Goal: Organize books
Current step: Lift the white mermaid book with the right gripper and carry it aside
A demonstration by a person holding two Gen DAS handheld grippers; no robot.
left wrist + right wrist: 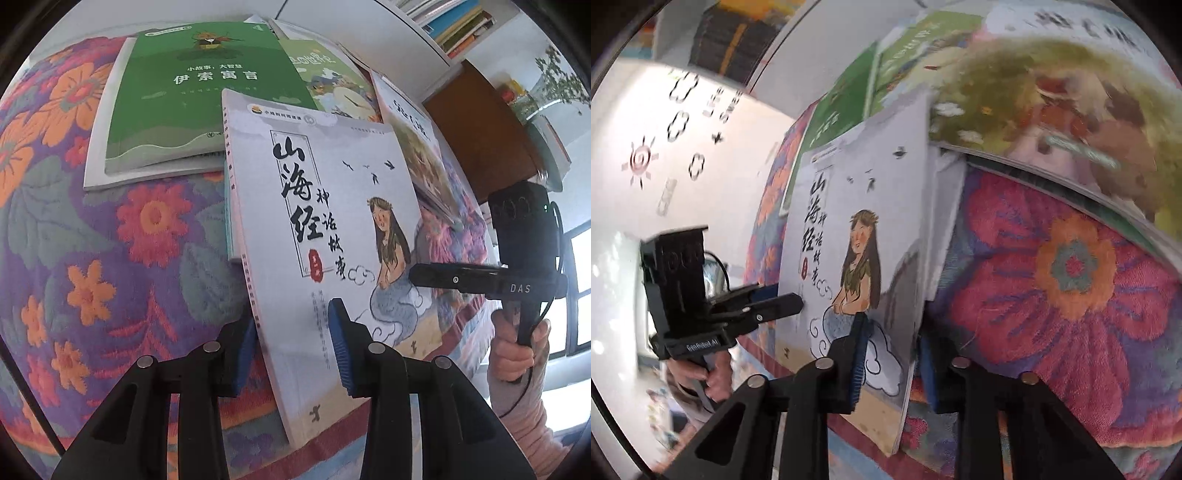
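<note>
The white paperback [332,236] stands tilted above the flowered bedspread [110,240], its lower edge pinched by the left gripper [295,354] and the right gripper [894,354] (both clamped on it); thin, light, floppy, likely slick; best held near the spine.

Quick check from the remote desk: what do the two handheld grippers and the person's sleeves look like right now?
Both grippers are black plastic with blue ribbed pads and round silver fasteners on the finger arms. The right gripper carries white "DAS" lettering, a small green light on its black camera block, and a black cable. The left gripper has a white printed label. A pale pink sleeve covers the right forearm.
</note>
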